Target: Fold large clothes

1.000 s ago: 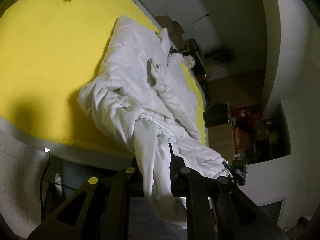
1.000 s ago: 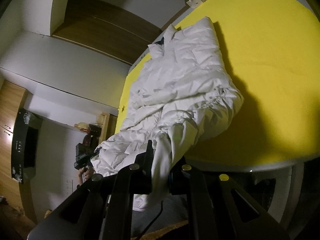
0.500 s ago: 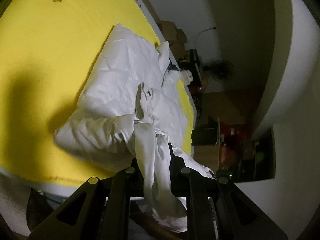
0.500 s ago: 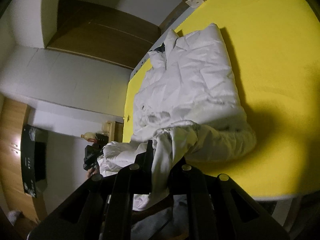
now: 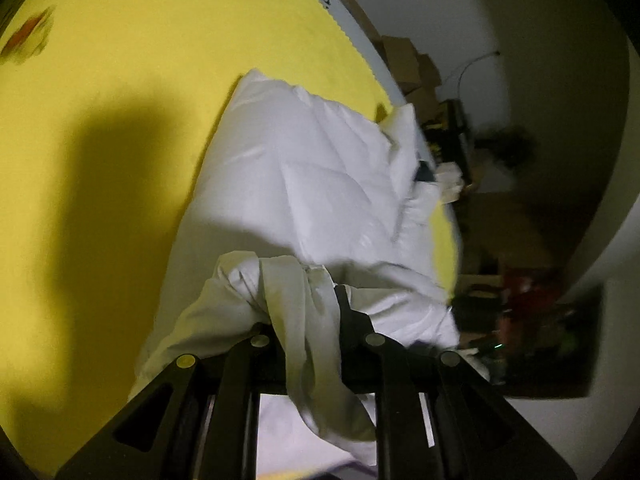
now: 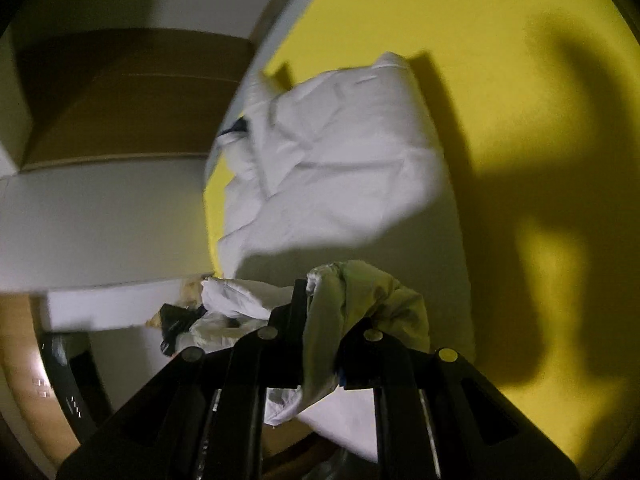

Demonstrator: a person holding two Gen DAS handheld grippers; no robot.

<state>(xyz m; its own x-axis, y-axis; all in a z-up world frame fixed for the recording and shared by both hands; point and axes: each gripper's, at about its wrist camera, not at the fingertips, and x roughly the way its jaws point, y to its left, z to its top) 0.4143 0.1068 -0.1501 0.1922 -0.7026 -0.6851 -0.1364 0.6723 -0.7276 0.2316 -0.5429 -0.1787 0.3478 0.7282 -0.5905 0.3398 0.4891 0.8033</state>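
Yellow bed (image 5: 120, 80) carries the white garment (image 5: 320, 184), stretched toward 12 o'clock from both tongs, left (image 5: 304, 312) and right (image 6: 324, 312), each pinching its near hem.

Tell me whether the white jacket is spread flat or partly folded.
Partly folded: the white jacket lies on the yellow sheet, its near end bunched and lifted, clamped in the left gripper and right gripper.

My white padded jacket (image 5: 320, 184) lay spread on the yellow sheet (image 5: 140, 80), collar end far from me, all creased. The near hem was bunched up and lifted, one wad pinched in each of my tongs, loose ends dangling.
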